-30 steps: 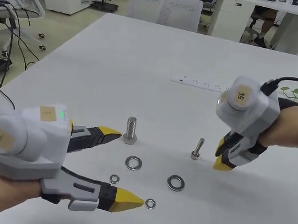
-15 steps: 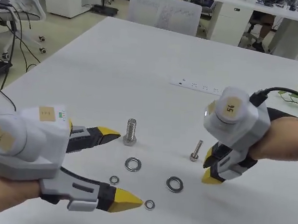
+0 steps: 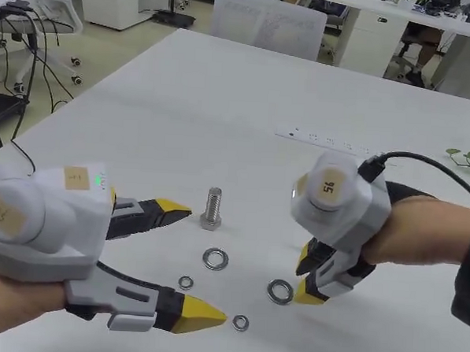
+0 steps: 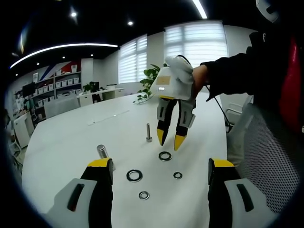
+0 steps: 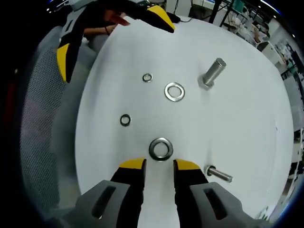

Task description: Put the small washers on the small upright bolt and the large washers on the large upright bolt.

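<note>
Since the earlier pictures the right gripper point(image 3: 304, 284) has come down and across the white table point(image 3: 184, 102), away from the small upright bolt point(image 5: 218, 174). Its yellow tips now stand just beside the first large washer point(image 5: 160, 148). In the right gripper view this washer lies flat directly before the two jaws, which are a little apart with nothing between them. Whether a tip touches the washer, I cannot tell. The small upright bolt stands on its head just to the side of the same jaws.

The left gripper point(image 3: 202, 264) has stayed at the near side of the table, its jaws spread wide and holding nothing. In the head view the second large washer point(image 3: 215, 259) and one small washer point(image 3: 185, 282) lie between these wide jaws. The other small washer point(image 3: 241, 323) lies just beside the nearer yellow tip. The large upright bolt point(image 3: 213, 206) stands on its head near the farther tip, close behind the second large washer.

All four washers lie flat on the table, not yet on a bolt. A white power strip point(image 3: 324, 139) lies farther back.
</note>
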